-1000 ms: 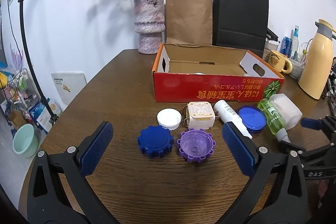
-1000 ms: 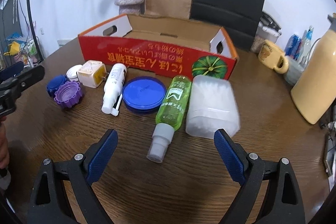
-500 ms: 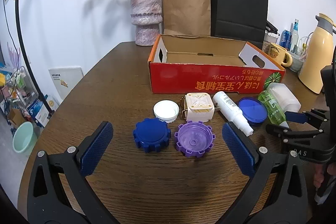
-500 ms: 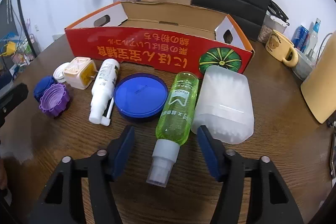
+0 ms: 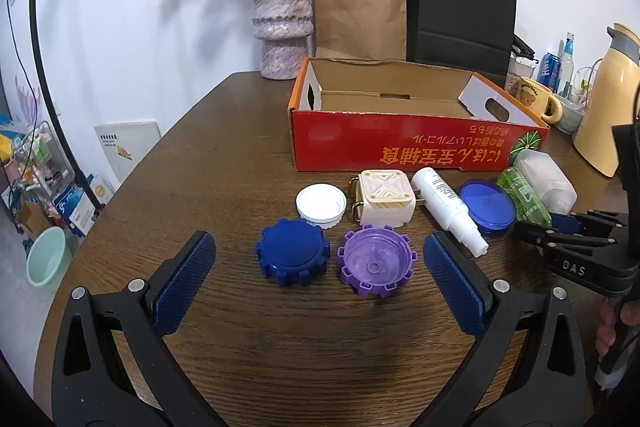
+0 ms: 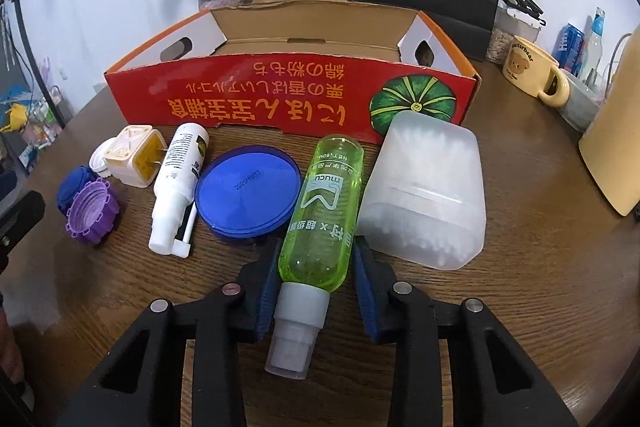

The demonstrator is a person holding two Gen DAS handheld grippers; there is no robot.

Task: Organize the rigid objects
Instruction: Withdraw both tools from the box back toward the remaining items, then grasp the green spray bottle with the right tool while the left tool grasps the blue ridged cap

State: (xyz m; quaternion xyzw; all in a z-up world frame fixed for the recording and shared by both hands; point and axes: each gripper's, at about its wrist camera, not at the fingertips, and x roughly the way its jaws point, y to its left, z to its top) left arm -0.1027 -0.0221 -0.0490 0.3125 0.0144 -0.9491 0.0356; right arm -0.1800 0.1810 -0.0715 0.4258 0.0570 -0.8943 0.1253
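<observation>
Wooden table [image 5: 224, 155]; white wall [image 5: 120, 7]; red box [image 6: 280, 95].

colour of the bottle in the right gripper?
Translucent lime green bottle with a clear cap; clearest in the right wrist view.

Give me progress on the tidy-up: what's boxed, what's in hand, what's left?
Boxed: nothing visible in the red box. In hand: right gripper closed around the green bottle, still on the table. Left gripper open, idle. Left: all other items, including the blue cap and purple cap.
</observation>
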